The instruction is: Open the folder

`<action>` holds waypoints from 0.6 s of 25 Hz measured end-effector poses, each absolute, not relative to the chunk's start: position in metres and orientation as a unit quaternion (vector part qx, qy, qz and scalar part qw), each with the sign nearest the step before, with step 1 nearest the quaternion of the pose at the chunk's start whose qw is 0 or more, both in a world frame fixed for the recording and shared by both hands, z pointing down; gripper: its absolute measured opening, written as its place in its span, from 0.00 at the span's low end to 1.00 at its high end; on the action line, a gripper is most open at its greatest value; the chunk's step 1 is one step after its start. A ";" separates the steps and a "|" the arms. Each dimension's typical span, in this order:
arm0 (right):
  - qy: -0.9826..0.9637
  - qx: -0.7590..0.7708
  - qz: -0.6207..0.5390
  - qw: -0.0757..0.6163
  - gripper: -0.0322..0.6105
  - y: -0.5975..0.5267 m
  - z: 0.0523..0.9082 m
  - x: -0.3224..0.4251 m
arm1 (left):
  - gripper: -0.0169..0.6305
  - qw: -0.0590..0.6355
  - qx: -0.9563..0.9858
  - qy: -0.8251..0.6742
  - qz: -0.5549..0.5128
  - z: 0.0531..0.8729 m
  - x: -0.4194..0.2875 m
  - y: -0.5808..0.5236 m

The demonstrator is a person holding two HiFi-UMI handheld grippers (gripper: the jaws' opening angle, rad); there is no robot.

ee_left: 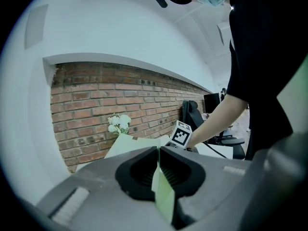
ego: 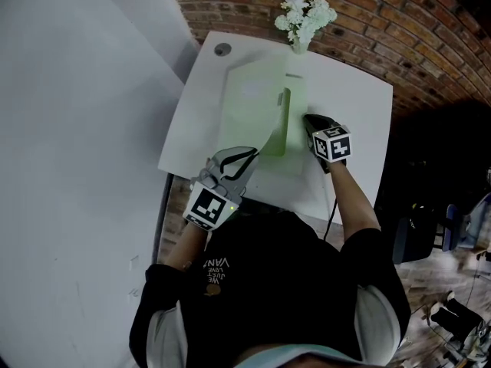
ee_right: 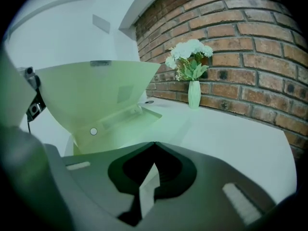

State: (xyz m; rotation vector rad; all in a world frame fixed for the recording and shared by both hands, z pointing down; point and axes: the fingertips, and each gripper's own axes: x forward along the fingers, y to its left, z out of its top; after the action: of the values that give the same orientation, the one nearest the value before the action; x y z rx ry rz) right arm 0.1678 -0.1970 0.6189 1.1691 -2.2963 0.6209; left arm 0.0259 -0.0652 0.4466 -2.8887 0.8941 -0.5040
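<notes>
Green folder (ego: 253, 98) lies flat on white table (ego: 353, 121). Its long axis runs from the person toward the vase (ego: 299, 46).

Cover (ego: 285, 121) is lifted, about upright, and stands between the two grippers.

Left gripper (ego: 247, 159): jaws closed on the cover's near corner, green sheet pinched between the pads.

Right gripper (ego: 313, 121): at the folder's near right edge, jaws closed on a pale strip (ee_right: 147, 189), probably the folder's bottom layer. Cannot confirm.

From the right gripper view the cover's inner face looks back at that gripper and the pocket is exposed below it.

Judgement: the cover must go up and over, away from the right gripper, toward the wall side on the left. The left gripper does the carrying. The right only anchors.
</notes>
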 end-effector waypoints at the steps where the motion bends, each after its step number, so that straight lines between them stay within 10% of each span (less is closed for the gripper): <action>1: -0.839 0.429 0.228 0.244 0.05 -0.197 0.619 0.168 | 0.05 0.040 -0.940 0.297 -0.162 0.443 0.020 -0.066; 15: -0.821 0.447 0.225 0.274 0.05 -0.198 0.620 0.169 | 0.03 -0.010 -0.898 0.429 -0.093 0.421 -0.089 -0.075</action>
State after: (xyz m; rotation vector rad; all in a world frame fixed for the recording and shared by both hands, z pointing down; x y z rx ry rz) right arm 0.1690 -0.1976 0.6199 1.2027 -2.2090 0.6058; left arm -0.0886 -0.0755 0.4208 -2.8404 1.3564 -0.2945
